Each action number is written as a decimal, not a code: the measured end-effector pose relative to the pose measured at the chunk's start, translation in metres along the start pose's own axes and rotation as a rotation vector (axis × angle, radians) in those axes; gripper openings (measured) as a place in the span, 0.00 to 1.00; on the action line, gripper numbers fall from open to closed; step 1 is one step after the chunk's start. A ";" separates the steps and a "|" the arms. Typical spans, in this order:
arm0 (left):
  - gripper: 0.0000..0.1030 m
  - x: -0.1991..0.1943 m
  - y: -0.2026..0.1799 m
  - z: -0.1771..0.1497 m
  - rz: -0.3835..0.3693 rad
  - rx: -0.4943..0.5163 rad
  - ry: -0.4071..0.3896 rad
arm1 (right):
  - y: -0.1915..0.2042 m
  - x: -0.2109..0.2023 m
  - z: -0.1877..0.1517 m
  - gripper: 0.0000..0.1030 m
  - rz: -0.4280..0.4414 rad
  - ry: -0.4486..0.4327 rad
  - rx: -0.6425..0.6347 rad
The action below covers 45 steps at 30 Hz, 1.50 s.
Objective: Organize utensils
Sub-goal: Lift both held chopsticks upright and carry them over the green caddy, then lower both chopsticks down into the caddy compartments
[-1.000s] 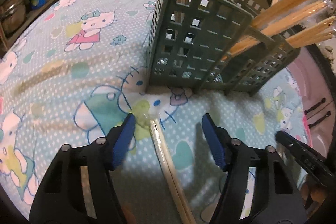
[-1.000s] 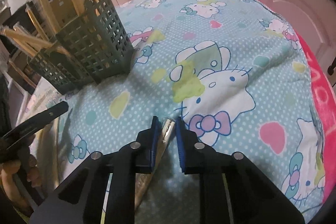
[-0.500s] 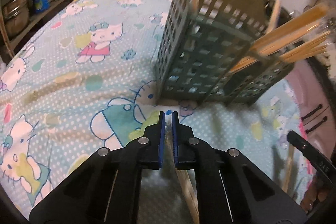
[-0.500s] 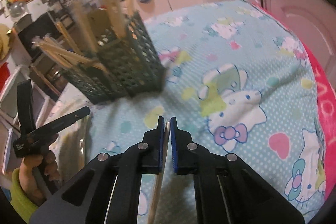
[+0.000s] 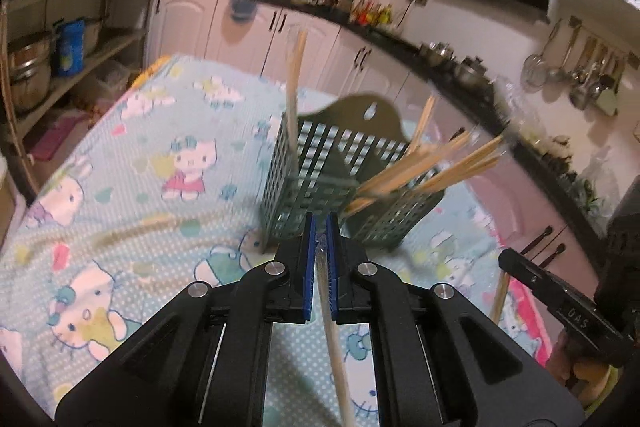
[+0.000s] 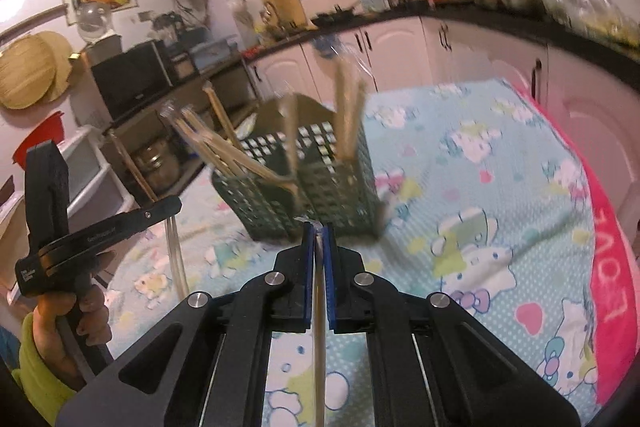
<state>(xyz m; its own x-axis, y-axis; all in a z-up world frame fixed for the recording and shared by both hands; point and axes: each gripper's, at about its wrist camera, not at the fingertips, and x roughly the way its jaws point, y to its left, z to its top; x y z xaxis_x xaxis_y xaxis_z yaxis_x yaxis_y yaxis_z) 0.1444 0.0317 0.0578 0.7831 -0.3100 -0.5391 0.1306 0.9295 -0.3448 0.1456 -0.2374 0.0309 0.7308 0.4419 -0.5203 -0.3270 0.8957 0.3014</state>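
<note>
Each view looks forward and slightly down along its own gripper, from above the near edge of the table. Both share the green utensil holder [image 5: 320, 183] [image 6: 312, 179] mid-table, the cartoon-print cloth [image 5: 140, 187] [image 6: 480, 187] and the far kitchen counter [image 5: 380, 31] [image 6: 440, 15].

The green utensil caddy [image 5: 316, 171] was matt latticed plastic; the chopsticks [image 5: 432, 167] in it were pale wood (some in glossy clear wrap). The cartoon-print tablecloth [image 6: 500, 195] looked soft cloth, the gripper pads [image 6: 308, 267] ribbed blue.
</note>
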 end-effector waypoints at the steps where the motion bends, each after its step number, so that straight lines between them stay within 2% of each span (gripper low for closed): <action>1: 0.01 -0.004 -0.001 0.002 -0.003 0.006 -0.010 | 0.002 -0.003 0.001 0.05 0.003 -0.010 -0.005; 12: 0.01 -0.052 -0.022 0.039 -0.065 0.061 -0.152 | 0.026 -0.038 0.031 0.05 0.030 -0.141 -0.063; 24: 0.01 -0.083 -0.054 0.086 -0.101 0.124 -0.275 | 0.046 -0.070 0.087 0.05 0.034 -0.299 -0.130; 34: 0.01 -0.081 -0.073 0.115 -0.085 0.171 -0.327 | 0.050 -0.087 0.125 0.05 0.011 -0.401 -0.175; 45: 0.01 -0.066 -0.076 0.143 -0.029 0.178 -0.365 | 0.050 -0.095 0.157 0.04 -0.036 -0.478 -0.200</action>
<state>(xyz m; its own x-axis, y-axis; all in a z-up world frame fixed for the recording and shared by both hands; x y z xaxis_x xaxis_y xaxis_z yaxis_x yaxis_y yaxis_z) 0.1698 0.0095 0.2292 0.9379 -0.2752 -0.2113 0.2341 0.9515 -0.1998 0.1543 -0.2427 0.2206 0.9204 0.3803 -0.0906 -0.3707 0.9226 0.1069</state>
